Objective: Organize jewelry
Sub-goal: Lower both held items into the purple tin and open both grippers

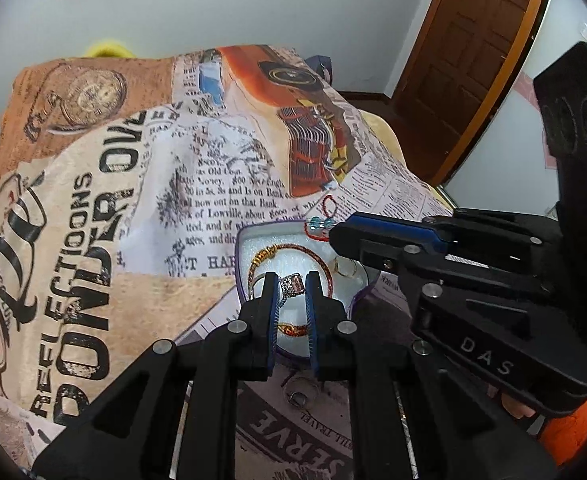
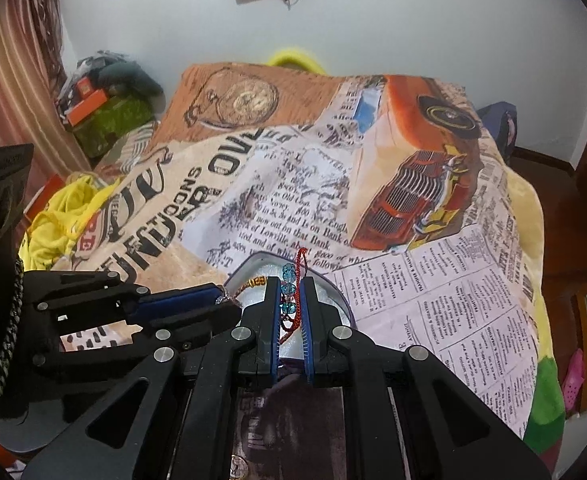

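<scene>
A heart-shaped jewelry box (image 1: 245, 240) with a white lining lies on the printed blanket. A gold and red bangle (image 1: 293, 250) lies in it. My left gripper (image 1: 292, 286) is shut on a ring with a square stone (image 1: 292, 283) and holds it over the box. My right gripper (image 2: 291, 296) is shut on a red cord bracelet with blue beads (image 2: 288, 288) at the box's far edge (image 2: 253, 258). In the left wrist view the right gripper (image 1: 335, 236) comes in from the right with the bracelet (image 1: 322, 222) hanging from it.
A small thin ring (image 1: 347, 268) lies at the box's right side. Another ring (image 1: 299, 398) lies on the blanket (image 1: 133, 200) below my left gripper. A coin-like piece (image 2: 239, 466) lies under my right gripper. A brown door (image 1: 473, 40) stands at the right; yellow cloth (image 2: 65, 208) lies left.
</scene>
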A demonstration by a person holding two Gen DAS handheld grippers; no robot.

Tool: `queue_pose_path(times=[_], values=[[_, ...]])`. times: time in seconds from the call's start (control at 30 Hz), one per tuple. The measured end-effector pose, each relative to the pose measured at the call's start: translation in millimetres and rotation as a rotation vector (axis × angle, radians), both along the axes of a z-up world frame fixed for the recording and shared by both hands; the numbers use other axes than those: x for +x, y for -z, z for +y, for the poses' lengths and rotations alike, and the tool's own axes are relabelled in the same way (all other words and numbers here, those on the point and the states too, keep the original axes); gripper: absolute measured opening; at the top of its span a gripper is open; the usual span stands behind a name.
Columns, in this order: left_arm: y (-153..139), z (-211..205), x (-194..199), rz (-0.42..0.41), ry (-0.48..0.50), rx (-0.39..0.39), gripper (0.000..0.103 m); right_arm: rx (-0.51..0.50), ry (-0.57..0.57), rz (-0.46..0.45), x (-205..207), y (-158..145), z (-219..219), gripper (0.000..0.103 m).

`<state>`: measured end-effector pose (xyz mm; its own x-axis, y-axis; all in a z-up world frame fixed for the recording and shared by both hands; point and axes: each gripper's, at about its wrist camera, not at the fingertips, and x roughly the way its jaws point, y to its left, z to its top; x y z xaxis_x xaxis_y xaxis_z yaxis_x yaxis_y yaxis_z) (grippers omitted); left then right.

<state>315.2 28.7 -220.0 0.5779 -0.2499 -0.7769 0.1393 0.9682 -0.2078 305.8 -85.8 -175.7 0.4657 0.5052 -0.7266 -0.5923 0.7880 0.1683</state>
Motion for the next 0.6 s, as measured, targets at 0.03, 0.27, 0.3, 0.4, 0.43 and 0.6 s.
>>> queue_pose_path(times=[0.03, 0.27, 0.3, 0.4, 0.43, 0.6], values=[[0, 1, -1, 0.001, 0.003, -0.005, 0.011, 0.0, -0.003, 0.01, 1, 1, 0, 0.008], [-3, 1, -4, -0.009, 0.005, 0.011, 0.011, -0.01, -0.004, 0.032, 3, 3, -1, 0.008], [-3, 2, -5, -0.007, 0.003, 0.009, 0.011, -0.011, -0.006, 0.036, 3, 3, -1, 0.009], [-7, 6, -8, -0.011, -0.006, 0.003, 0.011, -0.013, -0.005, 0.039, 2, 2, -1, 0.012], [-8, 7, -9, -0.013, -0.009, 0.004, 0.011, -0.014, -0.004, 0.037, 1, 0, -2, 0.017], [-20, 14, -19, -0.03, -0.029, 0.012, 0.011, -0.014, 0.011, 0.015, -6, -8, -7, 0.022]])
